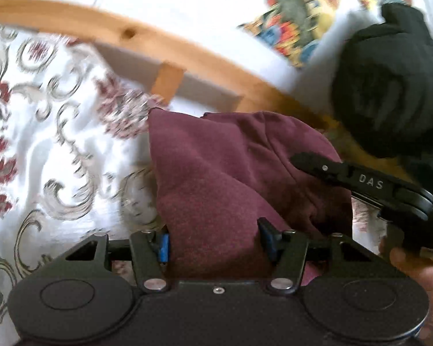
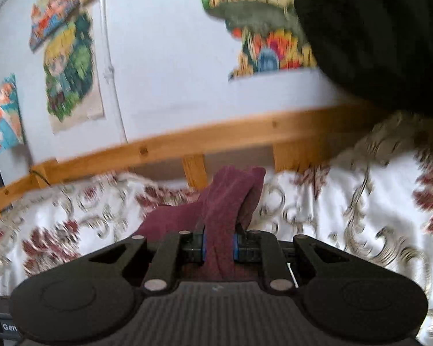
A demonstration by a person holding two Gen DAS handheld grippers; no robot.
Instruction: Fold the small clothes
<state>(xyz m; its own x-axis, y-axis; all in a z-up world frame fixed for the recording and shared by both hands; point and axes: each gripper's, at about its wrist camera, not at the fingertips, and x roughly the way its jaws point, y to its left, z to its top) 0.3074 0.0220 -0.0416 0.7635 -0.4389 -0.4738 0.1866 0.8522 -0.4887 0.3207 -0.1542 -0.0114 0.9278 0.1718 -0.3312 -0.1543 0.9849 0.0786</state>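
Observation:
A maroon garment [image 1: 222, 178] is held up over a white bedspread with red and grey flowers [image 1: 43, 144]. My left gripper [image 1: 213, 242] has its blue-padded fingers wide apart with the maroon cloth bunched between them; whether it grips the cloth I cannot tell. My right gripper [image 2: 218, 248] is shut on a fold of the same garment [image 2: 222, 216], which rises in front of it. The right gripper's black body [image 1: 360, 181] shows at the right of the left wrist view, beside the cloth.
A wooden bed rail [image 2: 216, 141] runs along the far side of the bedspread [image 2: 360, 201]. A white wall with colourful posters [image 2: 72, 72] stands behind it. A black garment [image 2: 375, 34] hangs at the upper right and shows in the left wrist view [image 1: 389, 86].

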